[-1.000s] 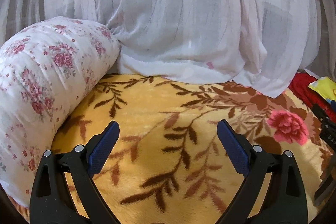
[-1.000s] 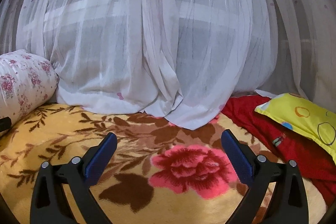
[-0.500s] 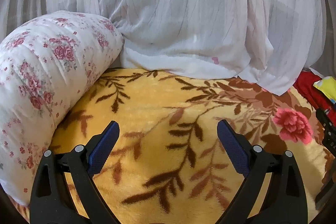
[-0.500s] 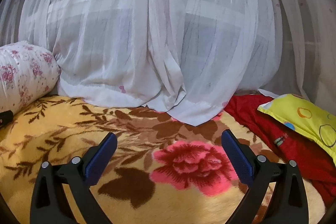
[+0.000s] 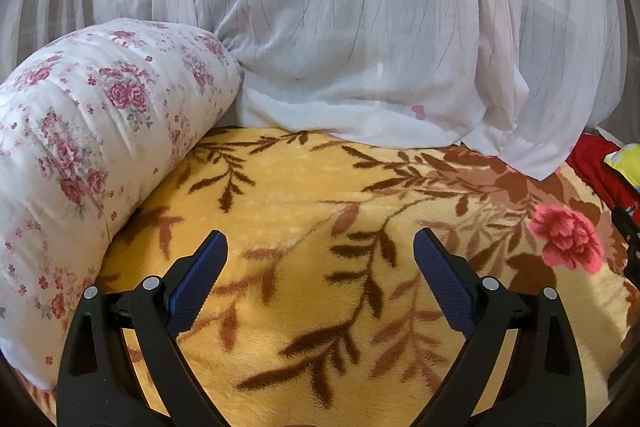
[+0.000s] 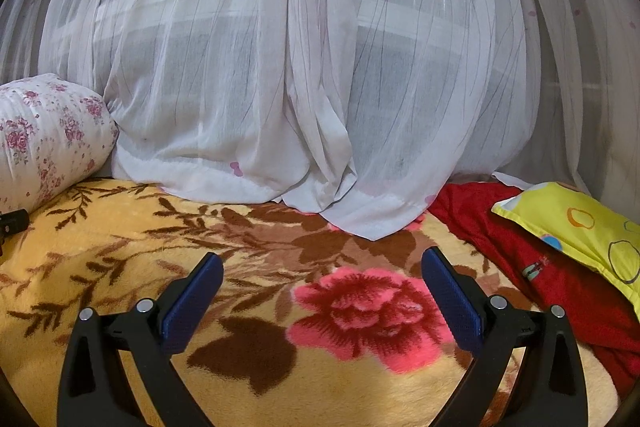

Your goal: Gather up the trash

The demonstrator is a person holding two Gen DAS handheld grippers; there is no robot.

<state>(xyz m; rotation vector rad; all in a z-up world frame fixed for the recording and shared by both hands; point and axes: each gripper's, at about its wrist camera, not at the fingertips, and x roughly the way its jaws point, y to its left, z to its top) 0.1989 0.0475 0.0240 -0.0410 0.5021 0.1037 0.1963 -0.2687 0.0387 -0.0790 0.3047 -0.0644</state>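
Trash unseen; yellow pillow (image 6: 576, 223) clearer rightward

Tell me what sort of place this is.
Most likely a bedroom, seen from on a bed: a plush yellow floral blanket underneath, a rolled floral quilt and yellow pillow on it, sheer white curtain behind.

1. Your left wrist camera looked low and close across the yellow plush blanket with brown leaves (image 5: 296, 203), facing the sheer white curtain (image 5: 360, 27), beside the white bolster with pink roses (image 5: 92, 131).
2. Your right wrist camera sat further right, facing the same curtain (image 6: 320, 67), near the red cloth (image 6: 560, 267).
3. Both views shared the blanket (image 6: 100, 247), bolster (image 6: 48, 135) and the blanket's pink woven flower (image 5: 566, 237) (image 6: 364, 311).
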